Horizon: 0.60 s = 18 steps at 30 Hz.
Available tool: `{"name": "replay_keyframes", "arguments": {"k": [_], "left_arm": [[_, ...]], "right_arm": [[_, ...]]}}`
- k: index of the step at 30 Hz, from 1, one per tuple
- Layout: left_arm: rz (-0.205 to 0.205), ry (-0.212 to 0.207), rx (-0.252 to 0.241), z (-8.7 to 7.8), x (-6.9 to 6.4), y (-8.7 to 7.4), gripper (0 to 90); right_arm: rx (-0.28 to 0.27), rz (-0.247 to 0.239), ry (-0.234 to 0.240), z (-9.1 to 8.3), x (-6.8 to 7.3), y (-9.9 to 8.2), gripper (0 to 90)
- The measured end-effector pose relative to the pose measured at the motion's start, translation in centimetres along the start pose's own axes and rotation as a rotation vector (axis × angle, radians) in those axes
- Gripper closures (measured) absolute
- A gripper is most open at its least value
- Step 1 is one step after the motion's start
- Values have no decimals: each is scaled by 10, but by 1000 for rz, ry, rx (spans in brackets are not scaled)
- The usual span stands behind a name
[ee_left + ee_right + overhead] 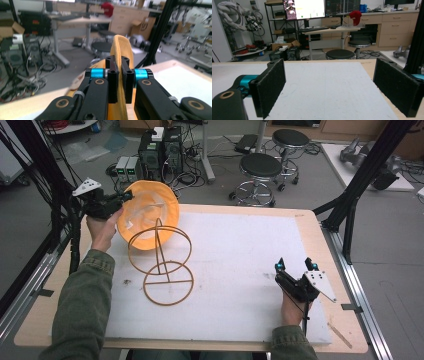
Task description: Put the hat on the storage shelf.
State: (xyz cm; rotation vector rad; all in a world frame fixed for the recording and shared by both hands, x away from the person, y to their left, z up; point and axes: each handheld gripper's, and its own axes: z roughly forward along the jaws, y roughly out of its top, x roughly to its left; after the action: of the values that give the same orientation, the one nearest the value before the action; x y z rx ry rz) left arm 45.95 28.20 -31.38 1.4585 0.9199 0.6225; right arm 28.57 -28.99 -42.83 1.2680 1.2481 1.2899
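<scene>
An orange bucket hat [150,212] hangs in the air over the table's far left, its inside facing me. My left gripper [126,196] is shut on the hat's brim at its left edge. In the left gripper view the two pads pinch the orange fabric [122,50] between them. Right in front of the hat stands a wire hat stand [162,262] with two rings and an upright post; the hat's lower brim is just behind its top ring. My right gripper [295,265] rests low at the right of the white mat, jaws wide open, nothing between its pads [270,85].
A white foam mat [240,265] covers most of the wooden table [310,227]. Black frame posts stand at the left and the right table edges. Stools, computers and cables are on the floor beyond the far edge.
</scene>
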Motion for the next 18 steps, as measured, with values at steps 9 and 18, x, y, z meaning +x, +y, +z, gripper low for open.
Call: {"name": "replay_keyframes", "arguments": {"k": [9, 18], "left_arm": [[27, -18, -122, -17, -13, 16, 866], [58, -10, -224, -35, -26, 29, 866]], "right_arm": [[3, 13, 0, 0, 0, 0, 99], [0, 20, -1, -1, -1, 0, 99]]}}
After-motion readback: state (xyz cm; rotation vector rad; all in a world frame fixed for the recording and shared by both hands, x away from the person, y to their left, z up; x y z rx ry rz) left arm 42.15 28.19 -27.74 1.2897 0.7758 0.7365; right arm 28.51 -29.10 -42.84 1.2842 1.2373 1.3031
